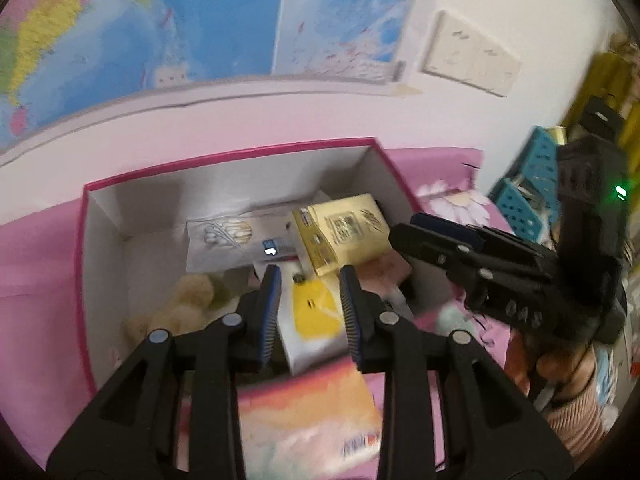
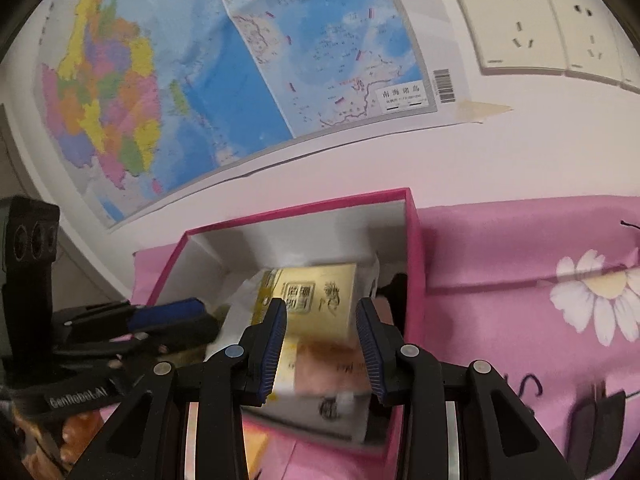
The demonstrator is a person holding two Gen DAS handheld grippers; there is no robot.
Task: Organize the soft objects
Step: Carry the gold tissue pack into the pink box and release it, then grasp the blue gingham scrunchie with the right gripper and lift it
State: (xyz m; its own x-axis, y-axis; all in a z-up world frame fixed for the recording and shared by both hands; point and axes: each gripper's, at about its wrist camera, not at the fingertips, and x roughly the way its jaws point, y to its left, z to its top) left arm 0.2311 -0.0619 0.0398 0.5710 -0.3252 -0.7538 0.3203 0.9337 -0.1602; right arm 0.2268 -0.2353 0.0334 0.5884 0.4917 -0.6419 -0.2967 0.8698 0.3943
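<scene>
Both our jaws stand narrowly apart, gripping nothing: left gripper [image 1: 310, 312] over a white-and-yellow soft packet [image 1: 314, 320], right gripper [image 2: 322, 344] over a gold tissue pack [image 2: 316, 300] (both inside the pink-rimmed cardboard box [image 1: 224, 156]).

We saw an open box [image 1: 104, 200] on a cloth-covered surface [image 2: 500, 240], set against the wall below a map [image 2: 200, 80]; two sockets [image 2: 540, 24] sat on the wall to the map's right. In the box lay several packs — a tissue pack [image 1: 224, 240] toward the back, a flat carton [image 1: 344, 232] to its right, tilted over other packs, and a plush toy [image 1: 180, 308] in the near left corner. Baskets [image 1: 528, 184] stood further right, beyond the cloth.
</scene>
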